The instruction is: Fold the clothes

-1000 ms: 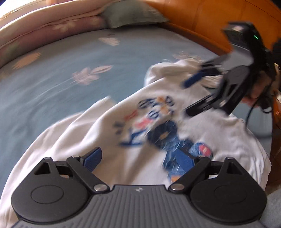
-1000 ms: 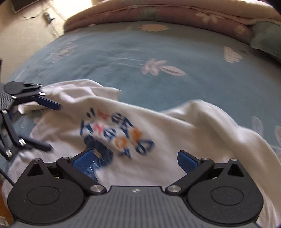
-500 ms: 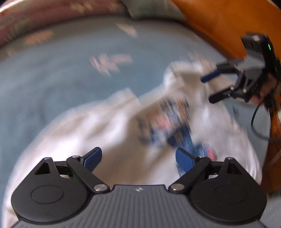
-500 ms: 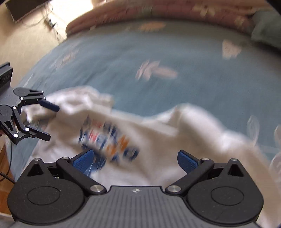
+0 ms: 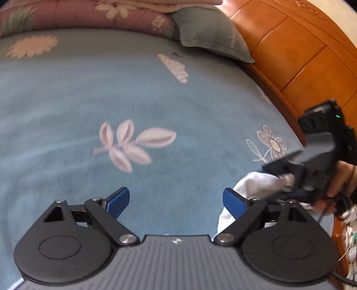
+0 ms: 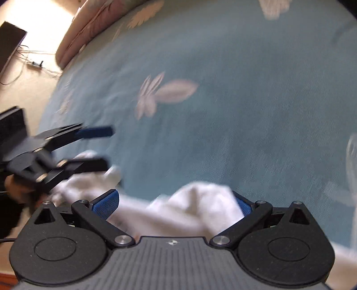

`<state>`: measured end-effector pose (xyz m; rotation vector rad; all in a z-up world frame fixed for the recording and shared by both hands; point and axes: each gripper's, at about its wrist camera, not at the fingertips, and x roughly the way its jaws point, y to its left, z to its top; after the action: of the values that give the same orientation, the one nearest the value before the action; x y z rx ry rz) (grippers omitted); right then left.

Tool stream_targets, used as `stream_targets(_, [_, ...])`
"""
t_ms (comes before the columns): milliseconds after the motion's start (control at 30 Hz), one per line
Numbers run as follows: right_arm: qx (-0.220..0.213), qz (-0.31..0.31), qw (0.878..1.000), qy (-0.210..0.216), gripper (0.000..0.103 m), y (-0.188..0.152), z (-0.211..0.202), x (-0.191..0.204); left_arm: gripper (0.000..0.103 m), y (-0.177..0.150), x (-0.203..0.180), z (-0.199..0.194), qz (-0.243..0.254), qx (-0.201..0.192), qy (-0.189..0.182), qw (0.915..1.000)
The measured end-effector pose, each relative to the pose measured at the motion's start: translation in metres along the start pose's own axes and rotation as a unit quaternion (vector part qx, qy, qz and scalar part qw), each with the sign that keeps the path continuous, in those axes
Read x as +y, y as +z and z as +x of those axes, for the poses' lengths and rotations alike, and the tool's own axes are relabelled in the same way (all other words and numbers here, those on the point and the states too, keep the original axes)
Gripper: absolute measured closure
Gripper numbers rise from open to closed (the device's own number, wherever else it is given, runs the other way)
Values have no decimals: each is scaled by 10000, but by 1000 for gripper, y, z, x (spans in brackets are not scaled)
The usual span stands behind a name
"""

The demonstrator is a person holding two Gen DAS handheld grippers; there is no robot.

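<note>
The white shirt (image 6: 196,209) lies bunched on the blue flowered sheet (image 6: 245,111), its print out of sight. My right gripper (image 6: 174,204) is open, and a hump of the shirt sits between its blue pads (image 6: 106,204). In the left wrist view only a white corner of the shirt (image 5: 256,185) shows at the right, under the right gripper's black housing (image 5: 321,142), which a hand (image 5: 339,180) holds. My left gripper (image 5: 176,200) is open over bare sheet with nothing in it. In the right wrist view the left gripper (image 6: 104,148) hovers just above the shirt's left edge.
An orange wooden headboard (image 5: 301,58) runs along the right of the bed. A green pillow (image 5: 207,31) and a pink flowered quilt (image 5: 89,13) lie at the far end. Floor with cables and a power strip (image 6: 33,64) shows beyond the bed's left edge.
Both views have swung up off the shirt's printed front onto bare sheet. The shirt now shows only as bunched white cloth low in each view. Both grippers stay open.
</note>
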<state>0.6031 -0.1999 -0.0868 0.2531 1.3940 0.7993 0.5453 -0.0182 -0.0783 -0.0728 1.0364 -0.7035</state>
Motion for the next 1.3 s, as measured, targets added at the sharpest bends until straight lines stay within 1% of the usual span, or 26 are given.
stream_targets(200, [-102, -365, 9981, 488, 0, -41, -23, 28, 12, -22, -8, -11, 0, 71, -25, 10000])
stream_targets(233, [-94, -389, 9974, 602, 0, -48, -24, 32, 12, -26, -10, -13, 0, 83, -30, 10000])
stream_targets(300, [59, -450, 9962, 737, 0, -60, -23, 39, 12, -33, -12, -16, 0, 106, -38, 9999])
stream_targets(400, [424, -452, 9964, 584, 0, -84, -10, 42, 12, -37, -17, -20, 89, 130, -51, 9999])
stream_targets(467, [633, -270, 9962, 542, 0, -100, 0, 38, 12, -39, -21, -22, 156, 145, -59, 9998])
stream_targets(533, [533, -145, 9969, 558, 0, -114, 5, 33, 12, -37, -23, -25, 224, 85, -103, 9997])
stream_targets(567, [352, -124, 9975, 595, 0, -121, 3, 31, 12, -35, -24, -25, 258, 53, -113, 9996])
stream_targets(700, [107, 51, 9979, 642, 0, -134, -2, 27, 12, -27, -24, -19, 335, -19, -114, 9994])
stream_targets(800, [32, 11, 9982, 592, 0, -144, -4, 26, 12, -21, -12, -7, 207, 113, -139, 9996])
stream_targets(933, [13, -173, 9987, 481, 0, -144, -2, 31, 14, -12, 3, 10, 37, 290, -173, 9994])
stream_targets(1033, [-24, -170, 9986, 509, 0, -146, -4, 29, 19, -6, 15, 22, -91, 422, -198, 9989])
stream_targets(1100, [-49, -169, 9985, 528, 0, -148, -5, 27, 19, -10, 18, 25, -142, 661, -449, 9967])
stream_targets(1133, [-61, -169, 9984, 536, 0, -149, -6, 27, 19, -13, 17, 20, -104, 672, -422, 9968])
stream_targets(1233, [-43, -333, 9985, 436, 0, -150, -5, 32, 19, -23, 8, 0, 85, 547, -121, 9984])
stream_targets(1267, [-36, -388, 9984, 402, 0, -150, -5, 34, 19, -26, 4, -10, 99, 420, -167, 9989])
stream_targets(1300, [-30, -442, 9983, 369, 0, -150, -4, 35, 18, -28, -1, -22, 87, 250, -290, 9992])
